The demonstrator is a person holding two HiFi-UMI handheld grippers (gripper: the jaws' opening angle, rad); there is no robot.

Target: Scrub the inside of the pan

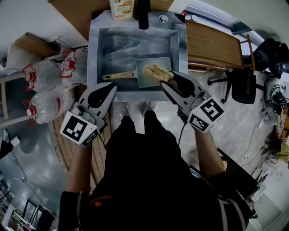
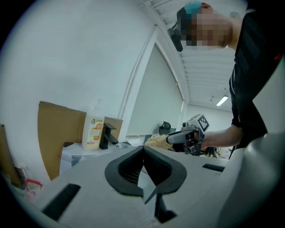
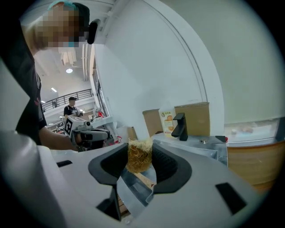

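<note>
A grey rectangular pan [image 1: 145, 81] with a wooden handle [image 1: 118, 76] lies in the sink [image 1: 95, 54]. My right gripper [image 1: 167, 80] is shut on a straw-coloured scrubber [image 1: 156, 71] that hangs over the pan's near right part. The right gripper view has the scrubber [image 3: 139, 155] pinched between the jaws, and a corner of the pan [image 3: 133, 189] shows below it. At the sink's front edge, left of the pan, my left gripper [image 1: 113, 86] is shut with nothing in it. In its own view the left gripper [image 2: 143, 152] has its jaws touching, and the right gripper [image 2: 185, 136] shows beyond it.
A soap bottle [image 1: 122, 8] and a black faucet [image 1: 143, 13] stand at the back of the sink. A wooden counter [image 1: 210, 45] lies to the right. Tied plastic bags [image 1: 45, 72] sit on the floor at left, and an office chair [image 1: 244, 83] at right.
</note>
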